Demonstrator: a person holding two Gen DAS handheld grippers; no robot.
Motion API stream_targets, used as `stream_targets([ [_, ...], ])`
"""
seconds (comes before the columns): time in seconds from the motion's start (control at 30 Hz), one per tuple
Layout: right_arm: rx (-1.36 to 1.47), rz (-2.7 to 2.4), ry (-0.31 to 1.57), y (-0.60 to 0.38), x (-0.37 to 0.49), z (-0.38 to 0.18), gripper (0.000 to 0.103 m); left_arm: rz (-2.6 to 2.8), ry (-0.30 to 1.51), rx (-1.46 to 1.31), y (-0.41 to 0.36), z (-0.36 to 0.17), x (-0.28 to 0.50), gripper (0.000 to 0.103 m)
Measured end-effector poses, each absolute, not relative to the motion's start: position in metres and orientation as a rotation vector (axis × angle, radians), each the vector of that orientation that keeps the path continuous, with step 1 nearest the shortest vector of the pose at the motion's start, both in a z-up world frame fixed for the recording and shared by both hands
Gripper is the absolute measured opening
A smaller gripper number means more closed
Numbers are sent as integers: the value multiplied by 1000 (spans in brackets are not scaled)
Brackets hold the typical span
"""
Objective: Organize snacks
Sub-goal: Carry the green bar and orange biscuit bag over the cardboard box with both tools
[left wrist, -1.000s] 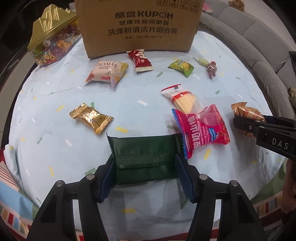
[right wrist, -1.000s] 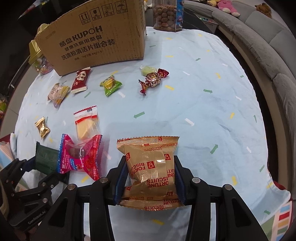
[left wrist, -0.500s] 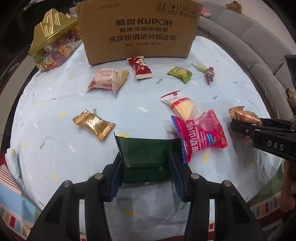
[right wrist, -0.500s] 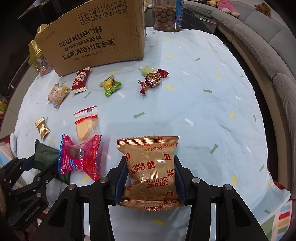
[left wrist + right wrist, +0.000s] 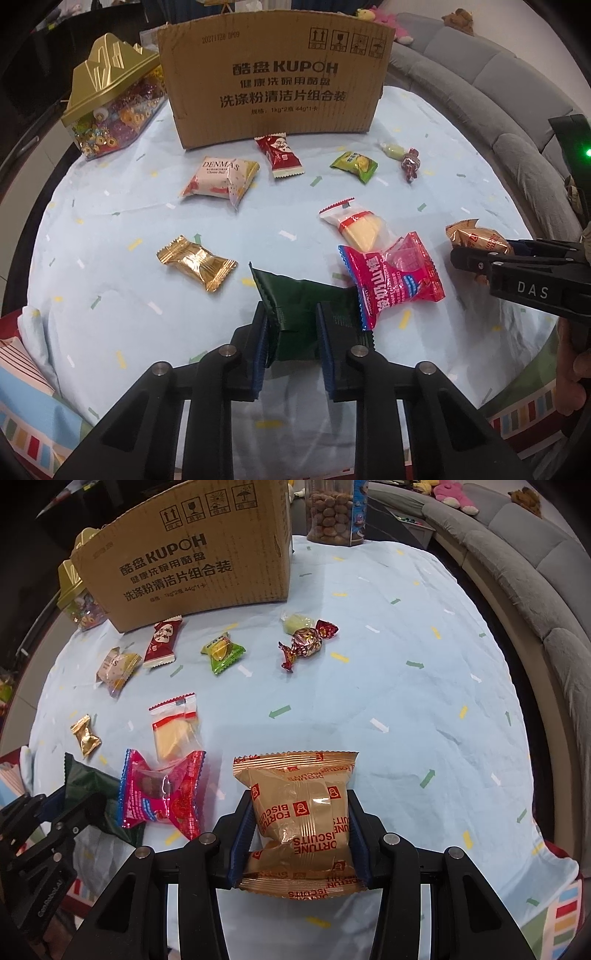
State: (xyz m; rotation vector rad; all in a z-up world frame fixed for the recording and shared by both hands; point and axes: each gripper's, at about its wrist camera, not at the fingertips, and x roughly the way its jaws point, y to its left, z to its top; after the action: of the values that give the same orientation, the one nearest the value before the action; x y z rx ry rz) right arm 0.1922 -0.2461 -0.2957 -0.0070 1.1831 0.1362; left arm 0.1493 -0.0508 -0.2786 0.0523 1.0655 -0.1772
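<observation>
Snacks are lying scattered over a round counter covered in a pale blue cloth, with a cardboard box standing at twelve o'clock.

Left claw is pinching a dark green packet near six o'clock in the left view, jaws drawn close together on it so the wrapper is crumpling and tilting upward. A pink packet is overlapping the green packet's right edge at about three o'clock from the claw.

Right claw is clamping a gold biscuit packet, gripping it at both sides near six o'clock in the right view.

Risks, as judgement only: the thin green wrapper is looking slippery and creased, so it may be sliding out of the grip during a lift. The pink packet may be getting dragged along, since it is lying over the green one. The two claws are working near each other, so moving both toward the box together could be causing a collision. Squeezing harder could be crushing the biscuits inside.

Loose sweets, including a gold candy, are lying along the path to the box.
</observation>
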Motion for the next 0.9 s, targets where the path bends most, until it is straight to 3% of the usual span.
stream_targets([
  [0.9,-27,175,1088,-224,190,-241,47,-134,960,67,-36,-226,151,16],
])
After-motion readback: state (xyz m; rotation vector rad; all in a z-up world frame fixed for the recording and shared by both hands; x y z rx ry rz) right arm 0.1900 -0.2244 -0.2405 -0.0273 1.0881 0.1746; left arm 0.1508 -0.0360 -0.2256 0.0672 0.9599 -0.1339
